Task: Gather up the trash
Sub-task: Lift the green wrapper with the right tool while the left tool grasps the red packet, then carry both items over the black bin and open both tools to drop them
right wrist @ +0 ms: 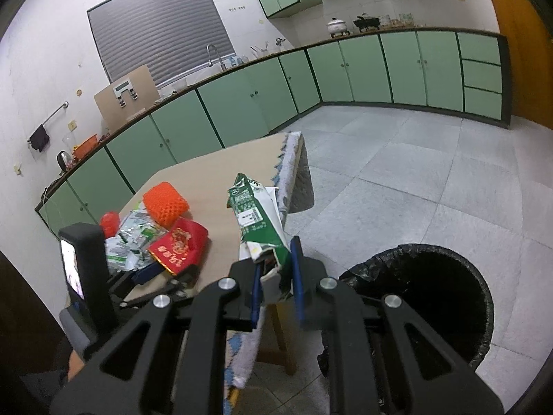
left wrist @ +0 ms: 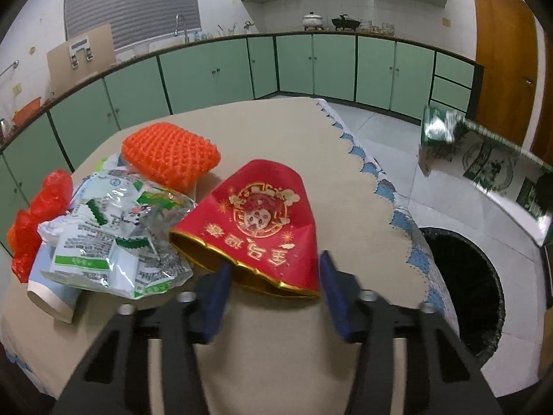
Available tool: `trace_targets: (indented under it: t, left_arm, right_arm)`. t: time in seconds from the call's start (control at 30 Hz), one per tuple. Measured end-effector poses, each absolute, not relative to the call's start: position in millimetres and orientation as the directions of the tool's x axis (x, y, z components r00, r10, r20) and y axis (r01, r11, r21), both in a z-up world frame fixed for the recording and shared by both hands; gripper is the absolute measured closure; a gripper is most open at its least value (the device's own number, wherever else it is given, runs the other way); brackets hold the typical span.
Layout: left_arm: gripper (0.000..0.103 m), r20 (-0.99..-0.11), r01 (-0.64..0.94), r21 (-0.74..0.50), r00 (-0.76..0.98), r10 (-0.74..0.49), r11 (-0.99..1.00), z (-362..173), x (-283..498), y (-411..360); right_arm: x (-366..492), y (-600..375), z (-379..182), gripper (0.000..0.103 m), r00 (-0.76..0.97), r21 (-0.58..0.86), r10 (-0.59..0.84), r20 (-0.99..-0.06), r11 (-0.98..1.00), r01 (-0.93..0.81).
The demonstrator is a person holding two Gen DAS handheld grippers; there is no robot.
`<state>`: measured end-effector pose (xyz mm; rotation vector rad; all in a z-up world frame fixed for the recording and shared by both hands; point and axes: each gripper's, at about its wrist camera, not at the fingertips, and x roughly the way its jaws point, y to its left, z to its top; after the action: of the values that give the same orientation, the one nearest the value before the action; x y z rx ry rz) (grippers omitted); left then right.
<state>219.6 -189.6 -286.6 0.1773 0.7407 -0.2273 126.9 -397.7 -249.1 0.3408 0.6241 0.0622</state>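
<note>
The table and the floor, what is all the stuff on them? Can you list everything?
Red envelope: one, red and gold, middle of table.
Foam net: one, orange, behind the envelope.
Wrappers: a crumpled pile, silver, white and green, left on table.
Plastic bag: one, red, far left.
Paper cup: one, pale blue, under the wrappers.
Carton: one, green and white, off the table edge.
Bin: one, black liner, on floor.
Left tongs: open, at the envelope.
Right tongs: shut on the carton.
</note>
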Motion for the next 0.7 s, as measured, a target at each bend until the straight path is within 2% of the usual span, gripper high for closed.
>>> trace_targets:
  t: [0.03,0.07,0.1,0.13,0.43,0.7]
  left_arm:
    - [0.078,-0.686,0.267,0.080,0.713,-0.141,0.960,-288,221,-190]
    - [0.086,-0.686,0.270,0.073,0.712,-0.148,0.960,-289,221,-189]
    - [0.091,-0.685,0.274,0.066,0.712,-0.157,0.959,-289,221,-189]
    - [0.101,-0.683,0.276,0.064,0.713,-0.160,0.959,-289,221,-188]
    - [0.101,-0.652,0.287,0.031,0.732,-0.198,0.958,-281,213,-179]
    - [0.101,-0.614,0.313,0.011,0.752,-0.240,0.950,-253,200,-179]
  right_arm:
    - [127,-400,-251,0.089,0.811,0.334,0.159,-0.563,0.941,0.047]
    - [128,-401,-253,0.089,0.810,0.338,0.161,-0.564,0.940,0.049]
    - [128,-402,-255,0.089,0.809,0.341,0.162,-0.564,0.939,0.050]
    - [128,-403,-257,0.089,0.810,0.343,0.162,-0.563,0.938,0.051]
    - [127,-407,-257,0.089,0.815,0.356,0.156,-0.558,0.932,0.065]
    - [121,-406,-250,0.089,0.828,0.350,0.142,-0.543,0.934,0.070]
